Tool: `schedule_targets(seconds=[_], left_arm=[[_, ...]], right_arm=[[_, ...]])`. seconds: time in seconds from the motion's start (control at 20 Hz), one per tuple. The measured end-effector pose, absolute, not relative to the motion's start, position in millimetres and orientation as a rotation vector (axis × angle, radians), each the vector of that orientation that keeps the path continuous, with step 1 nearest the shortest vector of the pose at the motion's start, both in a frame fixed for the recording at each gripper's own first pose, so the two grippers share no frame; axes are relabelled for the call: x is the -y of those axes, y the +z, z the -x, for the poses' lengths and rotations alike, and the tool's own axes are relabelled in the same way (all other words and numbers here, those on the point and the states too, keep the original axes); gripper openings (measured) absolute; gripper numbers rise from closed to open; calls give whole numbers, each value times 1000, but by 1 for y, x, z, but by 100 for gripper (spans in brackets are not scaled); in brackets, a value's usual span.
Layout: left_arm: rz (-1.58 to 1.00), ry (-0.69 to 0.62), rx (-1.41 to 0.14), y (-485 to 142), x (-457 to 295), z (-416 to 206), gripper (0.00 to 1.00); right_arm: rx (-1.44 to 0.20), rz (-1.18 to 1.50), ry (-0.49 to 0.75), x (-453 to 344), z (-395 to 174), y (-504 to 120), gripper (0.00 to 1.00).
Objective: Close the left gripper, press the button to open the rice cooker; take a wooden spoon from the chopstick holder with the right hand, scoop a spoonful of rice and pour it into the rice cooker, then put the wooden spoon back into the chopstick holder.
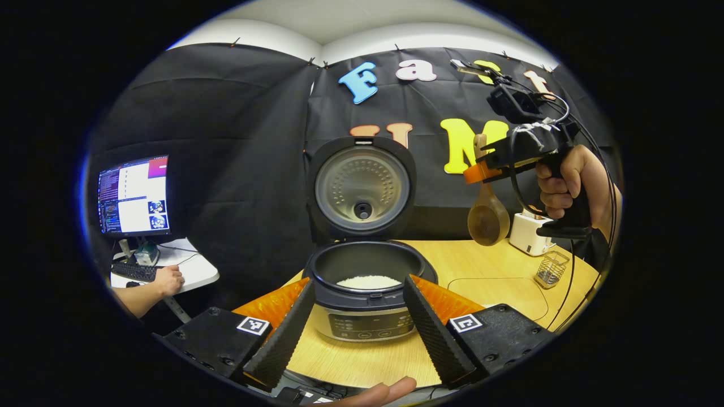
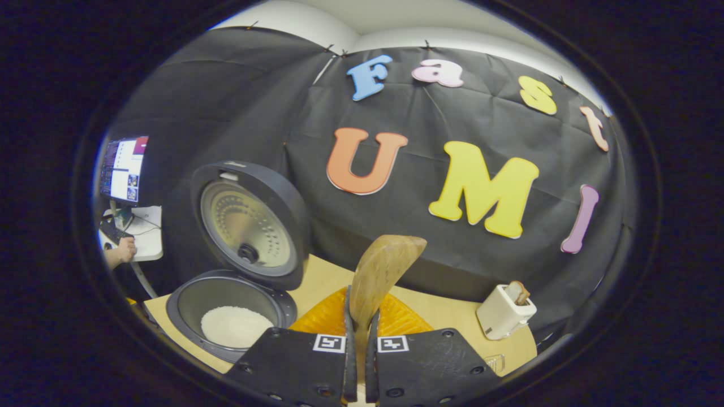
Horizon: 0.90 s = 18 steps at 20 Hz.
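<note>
The rice cooker (image 1: 365, 316) stands on the wooden table with its lid (image 1: 362, 189) raised; white rice (image 1: 367, 281) lies in the pot. My left gripper (image 1: 359, 285) is open, its fingers spread to either side of the cooker's front. At the upper right, a hand (image 1: 565, 183) holds my right gripper (image 1: 481, 169) above the table, and the wooden spoon (image 1: 487, 217) hangs from it bowl down. In the right gripper view, my right gripper (image 2: 360, 333) is shut on the spoon's handle and the spoon bowl (image 2: 384, 271) sticks forward, no rice seen on it. The wire chopstick holder (image 1: 551, 268) stands below it, right of the cooker (image 2: 226, 305).
A white toaster (image 1: 529, 237) sits at the table's back right, also seen in the right gripper view (image 2: 505, 311). To the left, a monitor (image 1: 134, 195) and a side desk with a person's hand (image 1: 167, 280) on it. A thumb (image 1: 384, 390) shows at the bottom edge.
</note>
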State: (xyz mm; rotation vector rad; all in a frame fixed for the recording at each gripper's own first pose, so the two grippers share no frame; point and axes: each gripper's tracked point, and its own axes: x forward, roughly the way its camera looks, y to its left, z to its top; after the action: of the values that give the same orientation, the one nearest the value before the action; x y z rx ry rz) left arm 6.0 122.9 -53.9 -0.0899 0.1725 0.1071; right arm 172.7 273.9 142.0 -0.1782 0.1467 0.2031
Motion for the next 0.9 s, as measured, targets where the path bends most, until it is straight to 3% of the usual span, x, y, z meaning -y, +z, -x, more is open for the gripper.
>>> schedule_targets(seconds=[0.9], left_arm=[[-6,34,-180,-55,-88,-13,100]], right_arm=[[-234,-12,-112,-4,-217,88,8]])
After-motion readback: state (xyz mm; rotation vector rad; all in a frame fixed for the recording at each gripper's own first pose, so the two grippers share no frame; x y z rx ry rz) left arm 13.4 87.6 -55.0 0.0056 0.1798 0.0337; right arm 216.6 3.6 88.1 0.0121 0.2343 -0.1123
